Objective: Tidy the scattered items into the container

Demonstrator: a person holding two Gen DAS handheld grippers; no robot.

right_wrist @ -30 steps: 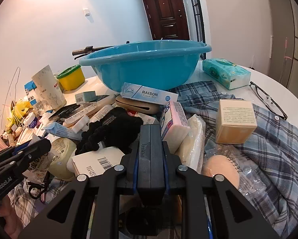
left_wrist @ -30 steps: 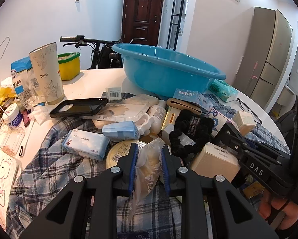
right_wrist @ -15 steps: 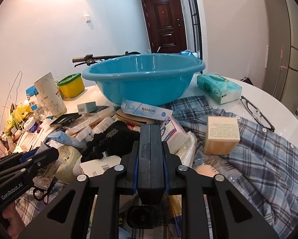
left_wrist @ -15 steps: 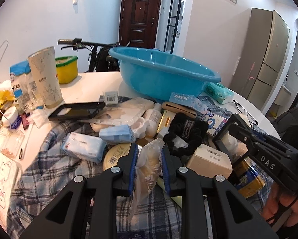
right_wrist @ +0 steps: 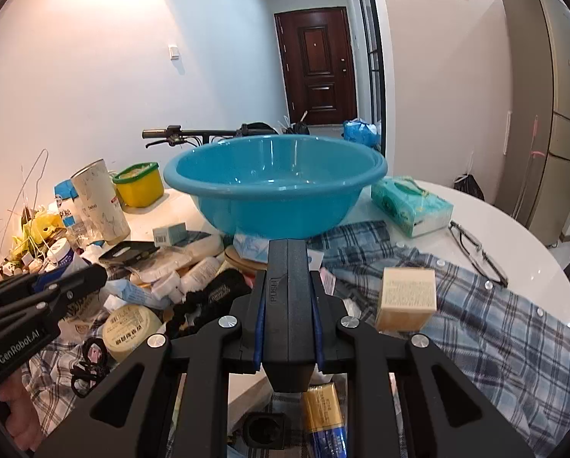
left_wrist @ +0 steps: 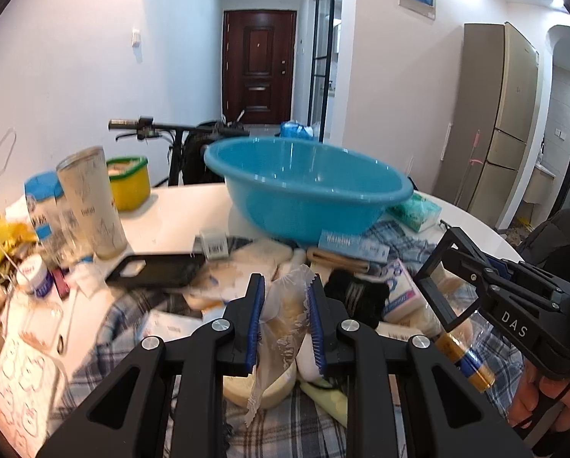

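Two grippers grip their finds, the left gripper [left_wrist: 283,311] clamping a crinkly packet [left_wrist: 285,305], the right gripper [right_wrist: 287,301] a black case [right_wrist: 288,305], both low in frame, poised for the blue basin [right_wrist: 273,187] at centre.

My right tool [left_wrist: 430,290] carries "DAS" on its body, my left tool [right_wrist: 90,278] reads "GenRobot.AI", the dark block [right_wrist: 287,305] I grip says "PUSH", and the pale cup [right_wrist: 102,200] shows "bebo".

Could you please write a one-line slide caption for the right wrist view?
Right gripper shut on a dark case, facing the blue basin over a cluttered table.
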